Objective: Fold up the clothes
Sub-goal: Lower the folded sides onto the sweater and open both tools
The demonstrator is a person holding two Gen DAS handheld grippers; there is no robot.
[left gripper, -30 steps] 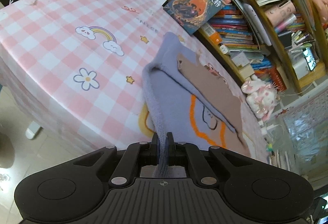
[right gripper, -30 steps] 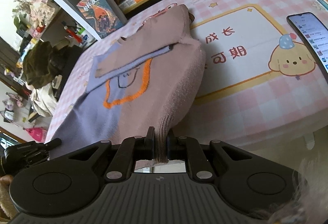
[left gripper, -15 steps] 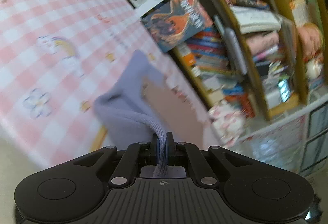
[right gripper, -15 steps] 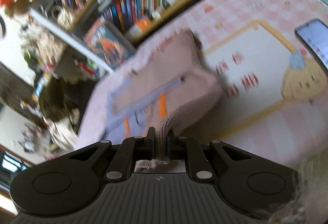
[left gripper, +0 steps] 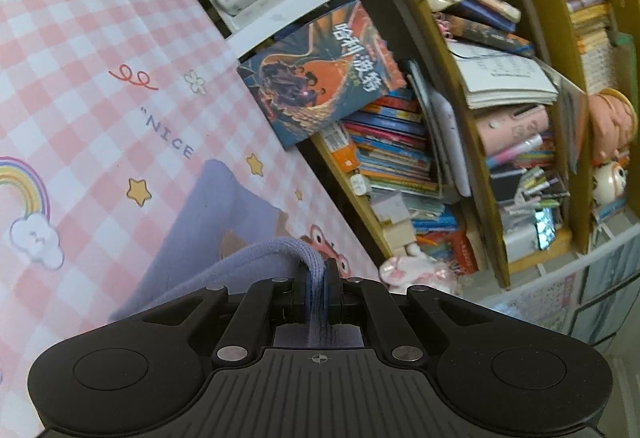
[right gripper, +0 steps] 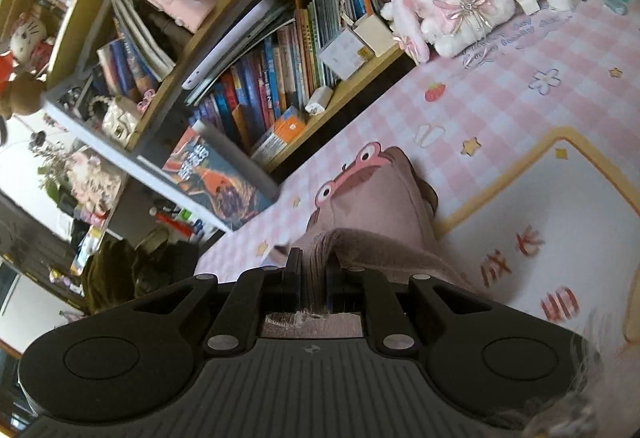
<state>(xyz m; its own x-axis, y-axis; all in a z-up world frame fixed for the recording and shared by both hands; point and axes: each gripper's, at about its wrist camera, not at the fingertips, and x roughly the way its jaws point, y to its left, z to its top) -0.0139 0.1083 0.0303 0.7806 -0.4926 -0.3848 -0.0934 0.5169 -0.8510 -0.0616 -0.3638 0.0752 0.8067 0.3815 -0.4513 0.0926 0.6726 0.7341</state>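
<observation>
A pink checked tablecloth (left gripper: 80, 49) runs up to a crowded wooden bookshelf (left gripper: 436, 49). The lavender-and-mauve knitted sweater (left gripper: 224, 205) lies near that edge, mostly hidden behind the left gripper (left gripper: 317, 280) and right gripper (right gripper: 313, 278), each pinching its hem.

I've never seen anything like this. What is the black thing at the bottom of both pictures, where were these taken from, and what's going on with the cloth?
Each picture comes from a camera mounted on a hand-held two-finger gripper; a person carries one in each hand. The black shape is the gripper's own body. In the left view, the left gripper is shut on the lilac edge of a sweater. In the right view, the right gripper is shut on the same garment's dusty-pink part. The sweater lies partly on a pink checked tablecloth, with a crowded bookshelf and a plush rabbit behind. They are folding it.
</observation>
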